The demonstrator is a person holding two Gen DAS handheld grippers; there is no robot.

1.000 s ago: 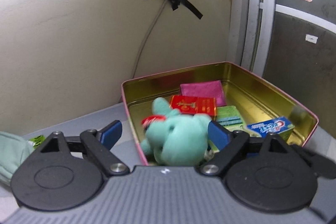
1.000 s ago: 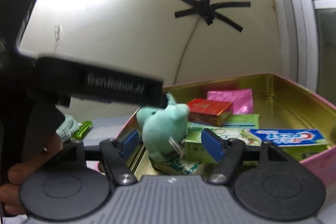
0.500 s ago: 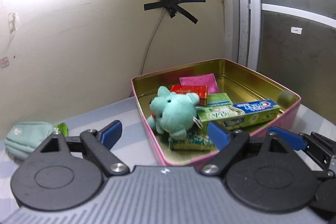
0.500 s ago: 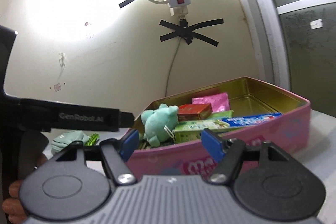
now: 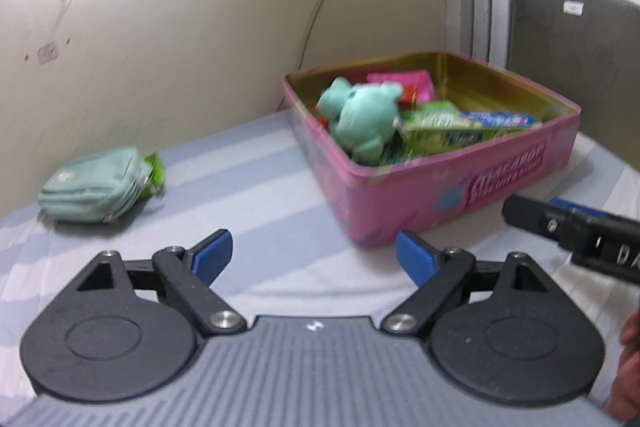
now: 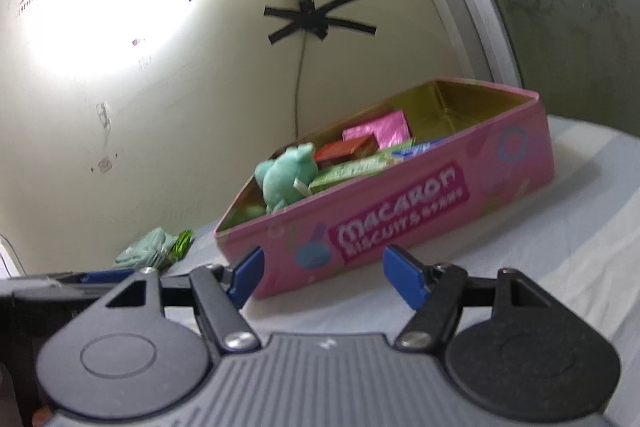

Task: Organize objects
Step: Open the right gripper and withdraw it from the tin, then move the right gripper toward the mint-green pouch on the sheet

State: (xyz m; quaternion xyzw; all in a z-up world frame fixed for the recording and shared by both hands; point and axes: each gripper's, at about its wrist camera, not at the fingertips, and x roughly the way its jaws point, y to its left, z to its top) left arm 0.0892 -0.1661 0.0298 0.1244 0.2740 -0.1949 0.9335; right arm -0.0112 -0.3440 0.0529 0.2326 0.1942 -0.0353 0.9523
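The striped tabletop (image 5: 280, 187) is carrying everything, with a pink biscuit tin (image 5: 460, 187) sitting open near the wall corner. Inside it a mint plush toy (image 5: 360, 115) is leaning on a green toothpaste box (image 5: 436, 133), with a pink packet (image 6: 380, 127) and a red box (image 6: 348, 149) lying behind them. Well apart from the tin, by the wall, a mint zip pouch (image 5: 92, 187) is lying on the tabletop with a green wrapper (image 5: 154, 171) touching its far side.

The left tool (image 5: 310, 255) is hanging over bare tabletop between pouch and tin, its blue pads spread wide and gripping nothing. The right tool (image 6: 322, 277) is facing the tin's lettered side, likewise spread and empty.

The pouch and wrapper look like the things left to put away, and the left tool is the nearer one. To do that well, it should be coming down squarely over the pouch's narrow width, closing on the soft body rather than the zip edge, then placing it in the tin's free far end.

Motion blur is softening the left view, so the print on the boxes is unreadable there. The tin's floor beneath the plush toy is hidden, and the wrapper is partly covered by the pouch. A person's hand (image 5: 628, 367) is cut off at the frame edge.
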